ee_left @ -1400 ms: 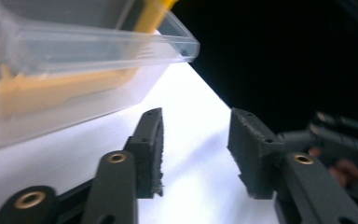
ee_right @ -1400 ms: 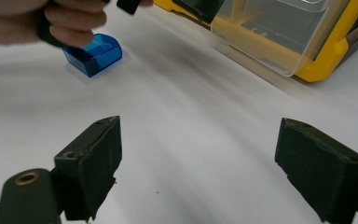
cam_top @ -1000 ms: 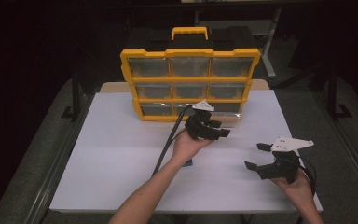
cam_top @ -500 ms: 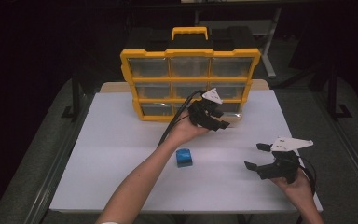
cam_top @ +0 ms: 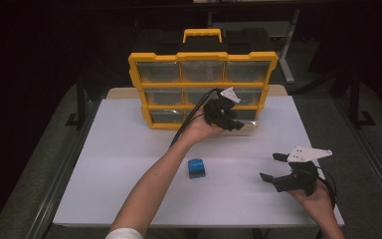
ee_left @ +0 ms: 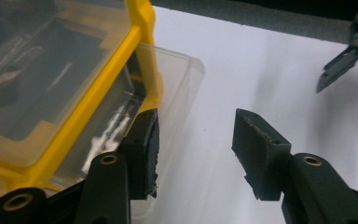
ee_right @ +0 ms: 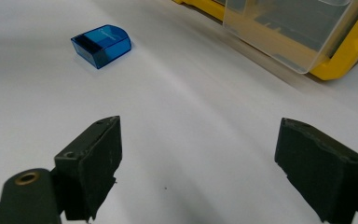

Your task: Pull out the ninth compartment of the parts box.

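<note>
A yellow organizer (cam_top: 202,56) with clear drawers stands upright at the back of the white table (cam_top: 114,164). Its lower right clear drawer (ee_left: 177,88) is pulled partly out. My left gripper (cam_top: 233,121) is open right at that drawer; in the left gripper view (ee_left: 196,128) one pad (ee_left: 145,149) lies against the drawer's front corner. A small blue box (cam_top: 196,168) rests on the table's middle, also seen as the blue box (ee_right: 101,44) in the right gripper view. My right gripper (cam_top: 268,167) hovers open and empty at the front right.
The pulled-out drawer (ee_right: 289,32) juts over the table from the yellow frame (ee_right: 345,58). The left forearm (cam_top: 154,184) crosses the table diagonally beside the blue box. Dark floor and metal table legs surround the white top.
My left gripper has moved forward and slightly up to the organizer's lower right drawer. The forearm shifted, uncovering the blue box. The right gripper has stayed put.
</note>
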### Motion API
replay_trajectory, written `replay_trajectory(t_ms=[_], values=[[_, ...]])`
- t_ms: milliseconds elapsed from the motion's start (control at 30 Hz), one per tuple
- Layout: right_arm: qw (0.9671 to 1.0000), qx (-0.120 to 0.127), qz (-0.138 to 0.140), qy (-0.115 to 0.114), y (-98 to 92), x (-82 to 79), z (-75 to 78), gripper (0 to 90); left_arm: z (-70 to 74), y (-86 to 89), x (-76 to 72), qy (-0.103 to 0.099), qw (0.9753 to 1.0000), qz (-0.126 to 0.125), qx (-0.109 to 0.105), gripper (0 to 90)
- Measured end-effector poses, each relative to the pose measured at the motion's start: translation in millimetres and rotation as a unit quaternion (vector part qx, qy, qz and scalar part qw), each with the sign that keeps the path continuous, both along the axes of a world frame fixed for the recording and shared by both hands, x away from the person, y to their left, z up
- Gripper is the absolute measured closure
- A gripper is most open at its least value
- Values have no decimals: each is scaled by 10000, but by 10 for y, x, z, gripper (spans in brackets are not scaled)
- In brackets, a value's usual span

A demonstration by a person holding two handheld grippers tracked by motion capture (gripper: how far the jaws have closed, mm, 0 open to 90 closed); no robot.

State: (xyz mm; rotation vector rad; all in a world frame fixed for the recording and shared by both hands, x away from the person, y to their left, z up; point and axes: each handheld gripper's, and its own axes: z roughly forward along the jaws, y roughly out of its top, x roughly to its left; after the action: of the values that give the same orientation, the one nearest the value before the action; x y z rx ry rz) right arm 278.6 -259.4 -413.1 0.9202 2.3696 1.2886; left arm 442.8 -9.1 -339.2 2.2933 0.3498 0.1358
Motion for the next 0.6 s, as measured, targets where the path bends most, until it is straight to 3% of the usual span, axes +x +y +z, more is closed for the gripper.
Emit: replay_trajectory(t_ms=[100, 133, 333, 533, 600], values=[[10000, -7, -10, -18, -6, 2, 2, 139, -28, -13, 40, -40, 10000, -21, -12, 514], [10000, 0, -7, -17, -6, 3, 2, 139, -35, -19, 41, 43, 10000, 9, 2, 518], [10000, 14, -13, 5, -8, 4, 0, 139, -103, -67, 117, 77, 9998, 19, 163, 523], [10000, 37, -33, 41, -15, 3, 1, 139, -162, -75, 162, 200, 9997, 31, 143, 524], [10000, 22, -29, 32, -14, 4, 1, 139, -216, -107, 171, 151, 9995, -35, 285, 538]])
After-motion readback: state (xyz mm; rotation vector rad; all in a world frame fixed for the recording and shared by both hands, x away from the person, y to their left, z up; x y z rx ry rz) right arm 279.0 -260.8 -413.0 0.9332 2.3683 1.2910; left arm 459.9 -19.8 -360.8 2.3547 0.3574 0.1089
